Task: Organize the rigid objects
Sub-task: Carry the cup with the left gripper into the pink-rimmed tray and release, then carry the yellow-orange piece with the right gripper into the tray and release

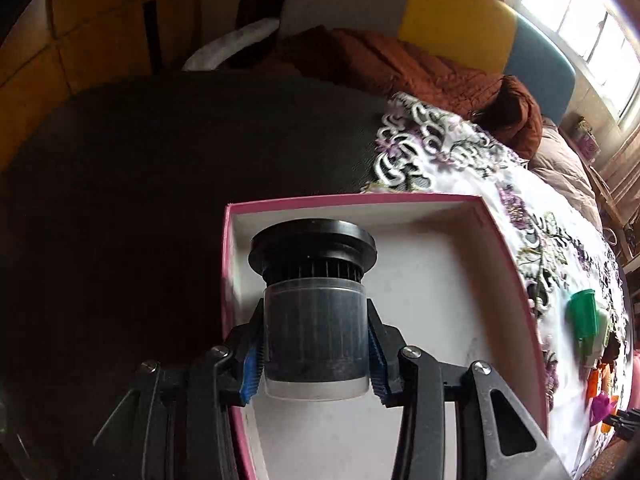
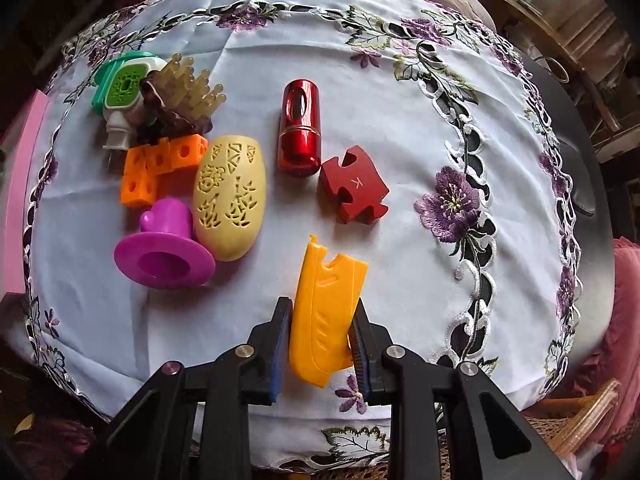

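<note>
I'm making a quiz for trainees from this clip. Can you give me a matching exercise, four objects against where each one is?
Objects:
1. black filter canister
2. yellow plastic piece
3. red puzzle piece
4. purple funnel

Places:
A. on the cloth beside the red tube
B. in the left gripper, over the pink box
C. touching the cream oval case
D. in the right gripper

Pairs: 1-B, 2-D, 3-A, 4-C

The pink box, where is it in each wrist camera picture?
Left wrist: pink box fills the lower centre, beneath the held black filter.
Right wrist: only a pink edge at far left.
Shared landmark: the green plug-in device.
</note>
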Demonstrator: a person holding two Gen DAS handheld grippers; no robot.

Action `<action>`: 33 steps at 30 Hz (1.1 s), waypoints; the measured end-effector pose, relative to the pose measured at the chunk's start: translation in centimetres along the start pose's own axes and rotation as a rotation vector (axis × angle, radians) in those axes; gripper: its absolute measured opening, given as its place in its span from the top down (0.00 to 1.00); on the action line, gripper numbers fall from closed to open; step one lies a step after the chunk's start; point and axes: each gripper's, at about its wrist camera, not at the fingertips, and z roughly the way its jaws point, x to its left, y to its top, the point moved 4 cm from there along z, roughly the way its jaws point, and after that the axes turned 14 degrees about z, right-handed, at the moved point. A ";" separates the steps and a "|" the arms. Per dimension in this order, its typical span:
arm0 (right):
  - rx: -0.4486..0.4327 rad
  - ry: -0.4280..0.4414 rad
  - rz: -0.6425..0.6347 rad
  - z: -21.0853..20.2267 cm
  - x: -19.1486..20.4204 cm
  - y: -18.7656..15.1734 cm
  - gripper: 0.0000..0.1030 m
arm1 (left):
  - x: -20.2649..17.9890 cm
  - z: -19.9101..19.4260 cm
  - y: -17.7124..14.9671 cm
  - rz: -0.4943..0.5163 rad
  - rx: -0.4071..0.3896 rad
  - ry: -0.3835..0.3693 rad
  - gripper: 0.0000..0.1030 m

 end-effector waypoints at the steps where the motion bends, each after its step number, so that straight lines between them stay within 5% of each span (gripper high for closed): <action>1: -0.001 0.002 0.001 0.0 0.0 0.0 0.73 | 0.0 0.3 0.1 -0.004 0.004 0.000 0.58; 5: -0.003 0.004 0.011 0.0 -0.2 0.2 0.73 | -0.6 -0.8 -0.3 0.013 -0.018 -0.009 0.48; 7: -0.007 0.005 0.017 -0.1 -0.4 0.3 0.73 | -0.9 -2.4 -0.7 0.019 -0.052 -0.010 0.27; 22: -0.193 0.051 0.040 -3.6 -0.3 0.9 0.73 | -4.2 -12.4 -10.6 -0.025 -0.189 0.102 0.29; 26: -0.240 0.131 -0.019 -5.1 3.8 0.9 0.73 | -5.1 -13.3 -12.0 -0.003 -0.195 0.109 0.29; 33: -0.277 0.328 -0.257 -7.9 17.3 -0.4 0.73 | -5.2 -14.0 -12.8 0.001 -0.197 0.119 0.29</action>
